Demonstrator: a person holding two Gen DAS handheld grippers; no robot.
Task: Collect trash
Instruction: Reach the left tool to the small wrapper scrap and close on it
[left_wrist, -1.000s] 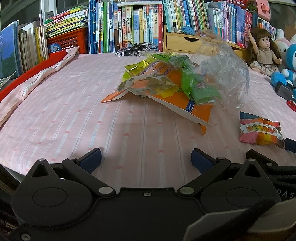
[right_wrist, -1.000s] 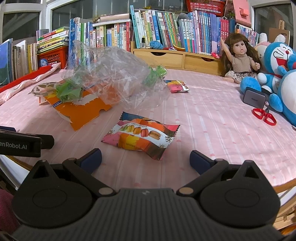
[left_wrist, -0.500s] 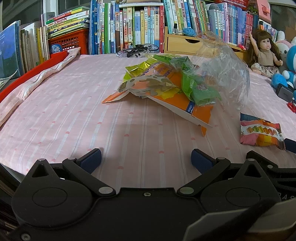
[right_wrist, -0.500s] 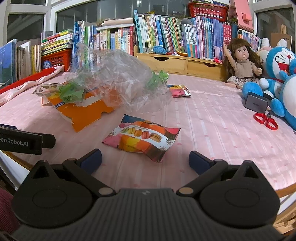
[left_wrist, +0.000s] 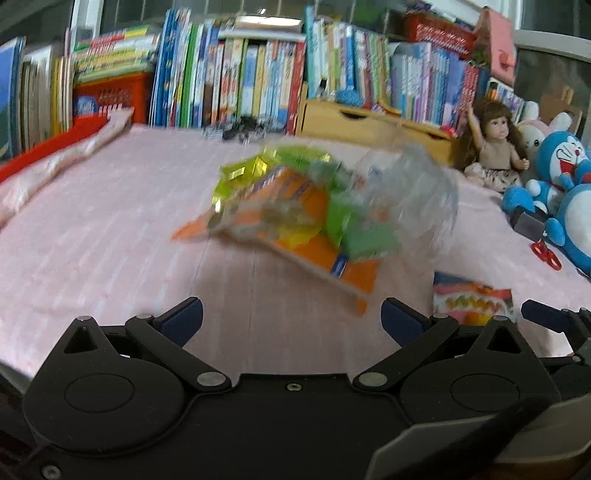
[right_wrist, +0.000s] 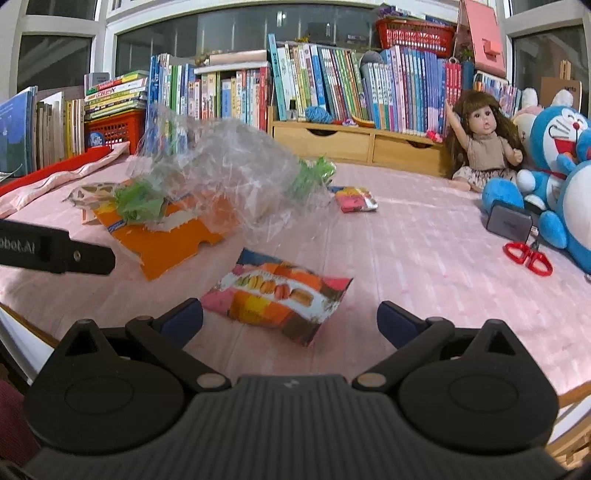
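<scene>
A heap of trash lies mid-table on the pink cloth: a clear plastic bag (right_wrist: 229, 177) over green wrappers (right_wrist: 138, 201) and a torn orange carton (right_wrist: 166, 247). The same heap shows blurred in the left wrist view, with the orange carton (left_wrist: 295, 221) and clear bag (left_wrist: 410, 192) ahead of my left gripper (left_wrist: 291, 319), which is open and empty. A macaron snack packet (right_wrist: 280, 295) lies just in front of my right gripper (right_wrist: 290, 319), also open and empty; the packet (left_wrist: 472, 301) sits right of the left gripper. A small pink wrapper (right_wrist: 354, 199) lies farther back.
Books (right_wrist: 332, 88) and a wooden drawer unit (right_wrist: 354, 142) line the back edge. A doll (right_wrist: 484, 140), blue plush toys (right_wrist: 557, 155), a grey box (right_wrist: 509, 221) and red scissors (right_wrist: 528, 254) sit at right. A folded pink-and-red cloth (right_wrist: 55, 177) lies at left. The left gripper's finger (right_wrist: 55, 251) juts in.
Both grippers have advanced slightly toward the trash, so the heap and the snack packet look nearer. The left wrist view is now motion-blurred. Both stay open.
</scene>
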